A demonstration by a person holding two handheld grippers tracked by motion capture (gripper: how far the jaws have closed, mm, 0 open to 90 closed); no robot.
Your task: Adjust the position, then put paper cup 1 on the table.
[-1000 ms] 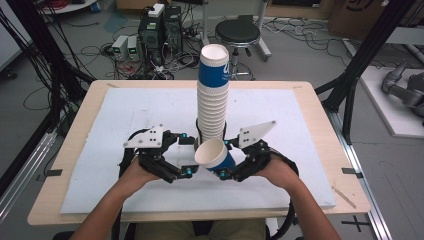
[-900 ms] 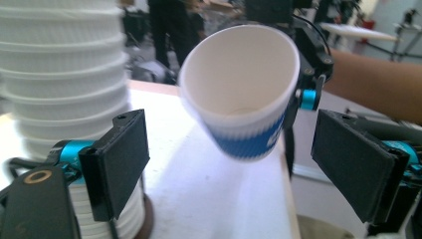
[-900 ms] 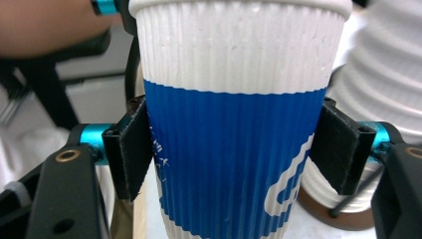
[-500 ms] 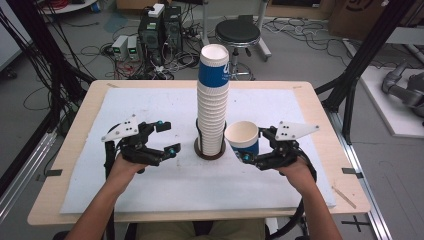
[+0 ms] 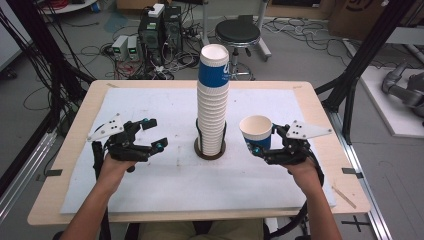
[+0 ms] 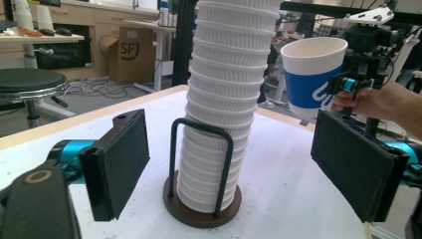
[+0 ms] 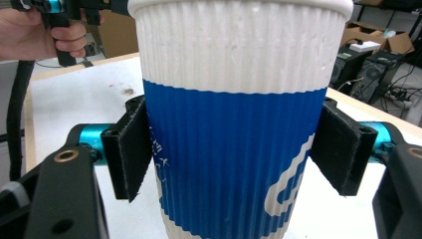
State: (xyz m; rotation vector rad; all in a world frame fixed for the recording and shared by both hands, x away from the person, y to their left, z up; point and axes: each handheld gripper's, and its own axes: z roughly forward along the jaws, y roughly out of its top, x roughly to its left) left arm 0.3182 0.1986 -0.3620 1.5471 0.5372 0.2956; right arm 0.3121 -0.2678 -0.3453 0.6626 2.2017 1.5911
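My right gripper (image 5: 260, 148) is clamped on the cup (image 5: 256, 132), but the ribbed sleeve could slip if I tilt it.

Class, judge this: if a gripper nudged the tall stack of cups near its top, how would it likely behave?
The stack of cups would probably tip readily: it rises far above its wire holder, which only braces the bottom few cups. It already seems to lean slightly. Being ribbed paper, the cups are likely light and would dent rather than resist.
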